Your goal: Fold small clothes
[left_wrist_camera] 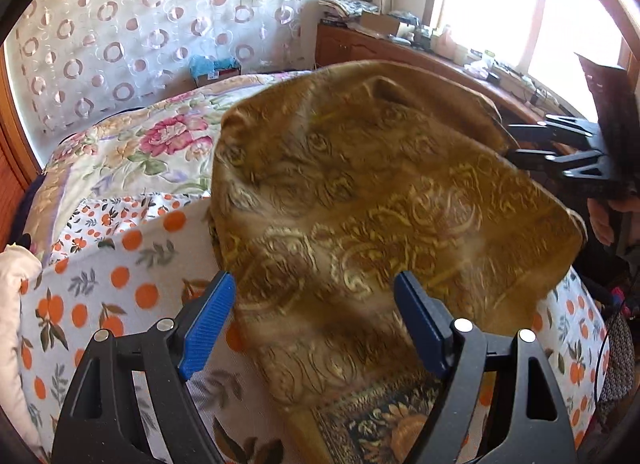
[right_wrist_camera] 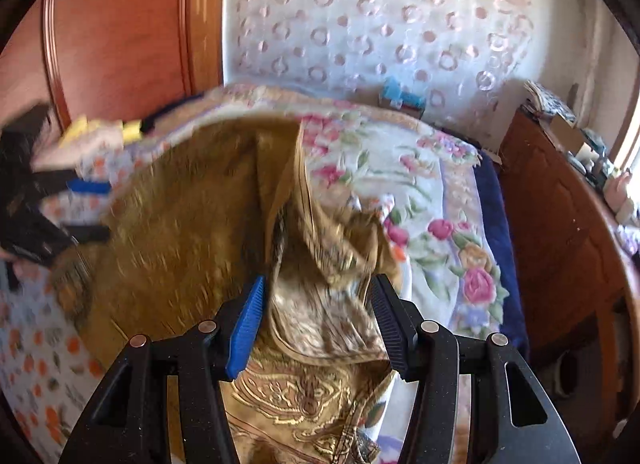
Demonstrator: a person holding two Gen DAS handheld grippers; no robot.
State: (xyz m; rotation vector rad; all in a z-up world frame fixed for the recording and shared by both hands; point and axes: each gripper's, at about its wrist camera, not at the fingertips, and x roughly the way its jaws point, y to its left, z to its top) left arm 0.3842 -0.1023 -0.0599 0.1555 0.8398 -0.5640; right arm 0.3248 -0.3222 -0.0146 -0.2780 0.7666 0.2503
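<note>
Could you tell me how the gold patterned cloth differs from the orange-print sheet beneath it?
The gold patterned cloth is brownish gold with scroll motifs; the orange-print sheet is white with oranges and dots. The cloth is lifted and blurred; the sheet lies spread flat. The cloth looks smaller. Both are patterned fabrics.

Cloth (left_wrist_camera: 360, 224) spread on the bed (left_wrist_camera: 120, 264) ahead of and between the spread fingers of the left tool (left_wrist_camera: 314, 328), right tool (left_wrist_camera: 560, 152) at its far right edge, bunched cloth between that tool's parted fingers, quilt (right_wrist_camera: 420, 192) behind, cabinet (right_wrist_camera: 560, 224) to the right, curtain (left_wrist_camera: 140, 24) beyond the bed.
</note>
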